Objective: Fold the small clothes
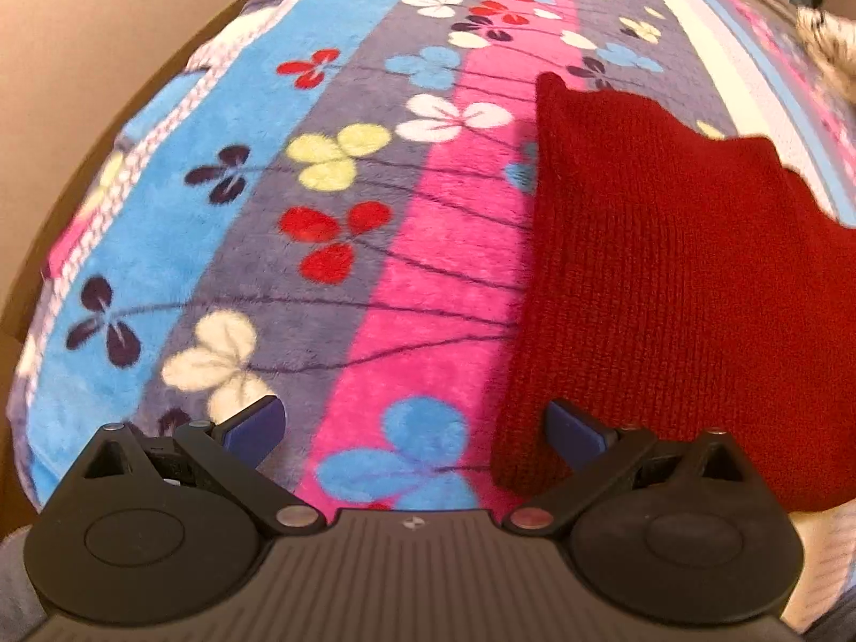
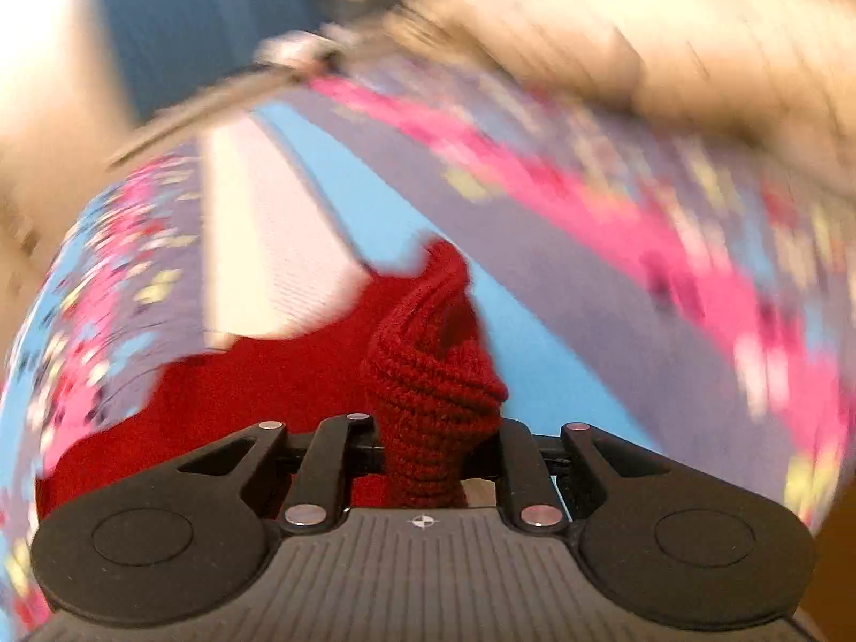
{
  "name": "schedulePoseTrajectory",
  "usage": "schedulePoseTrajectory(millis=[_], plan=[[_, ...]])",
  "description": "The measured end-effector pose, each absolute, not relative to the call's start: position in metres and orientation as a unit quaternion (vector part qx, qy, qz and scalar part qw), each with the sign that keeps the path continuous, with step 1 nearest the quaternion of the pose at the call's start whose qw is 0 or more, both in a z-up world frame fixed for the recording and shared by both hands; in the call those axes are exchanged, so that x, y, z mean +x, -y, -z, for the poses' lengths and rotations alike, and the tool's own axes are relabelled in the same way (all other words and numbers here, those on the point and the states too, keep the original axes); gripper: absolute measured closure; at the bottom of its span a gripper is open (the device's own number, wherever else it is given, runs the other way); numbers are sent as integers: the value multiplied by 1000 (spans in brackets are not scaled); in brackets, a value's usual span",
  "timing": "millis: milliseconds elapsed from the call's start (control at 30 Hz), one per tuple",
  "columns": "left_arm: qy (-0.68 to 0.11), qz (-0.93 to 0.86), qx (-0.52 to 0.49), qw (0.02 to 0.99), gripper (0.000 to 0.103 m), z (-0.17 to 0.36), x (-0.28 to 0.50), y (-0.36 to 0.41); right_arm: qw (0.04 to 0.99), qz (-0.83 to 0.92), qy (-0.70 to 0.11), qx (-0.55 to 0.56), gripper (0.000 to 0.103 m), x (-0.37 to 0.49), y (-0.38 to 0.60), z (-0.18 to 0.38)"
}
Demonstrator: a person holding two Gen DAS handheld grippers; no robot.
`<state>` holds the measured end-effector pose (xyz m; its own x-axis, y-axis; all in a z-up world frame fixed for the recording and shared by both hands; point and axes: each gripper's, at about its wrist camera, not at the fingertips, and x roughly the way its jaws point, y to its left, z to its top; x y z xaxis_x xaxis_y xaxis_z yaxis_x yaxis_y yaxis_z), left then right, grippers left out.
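No container shows in either view; everything rests on a plush floral blanket (image 1: 331,246) striped in blue, grey and pink, with a white stripe toward the upper right of the left wrist frame.

The task's thing is a dark red knitted garment (image 1: 669,278). In the left wrist view it lies flat on the blanket across the right half of the frame, its fine ribbed knit plain to see, one straight edge running down the centre-right and its upper edge rising to a point at the top and stepping down to the right. Its lower corner lies just under the right-hand blue pad of the left gripper (image 1: 414,433), whose fingers stand wide apart over the pink stripe with nothing between them.

In the right wrist view the right gripper (image 2: 428,460) is pinched narrow on a bunched fold of the same garment (image 2: 433,374); the knit rises from between the fingers in a thick wrinkled column at lower centre, while the rest spreads flat to the lower left. The background there is heavily smeared, so the pale, tan mass at the upper right is possibly a wall or bedding.
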<state>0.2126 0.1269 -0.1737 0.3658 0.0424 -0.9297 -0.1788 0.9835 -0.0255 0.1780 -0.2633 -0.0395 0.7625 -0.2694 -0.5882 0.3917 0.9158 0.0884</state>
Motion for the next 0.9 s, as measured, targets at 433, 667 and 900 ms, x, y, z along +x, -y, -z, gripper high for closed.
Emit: schedulePoseTrajectory(millis=[433, 667, 900], plan=[[-552, -101, -122, 818, 0, 178, 192, -192, 874, -170, -305, -337, 86, 145, -43, 159], [-552, -75, -123, 821, 0, 175, 190, -183, 879, -238, -333, -245, 47, 145, -25, 128], [-540, -61, -127, 830, 0, 164, 186, -173, 862, -292, -393, -127, 45, 143, -8, 132]])
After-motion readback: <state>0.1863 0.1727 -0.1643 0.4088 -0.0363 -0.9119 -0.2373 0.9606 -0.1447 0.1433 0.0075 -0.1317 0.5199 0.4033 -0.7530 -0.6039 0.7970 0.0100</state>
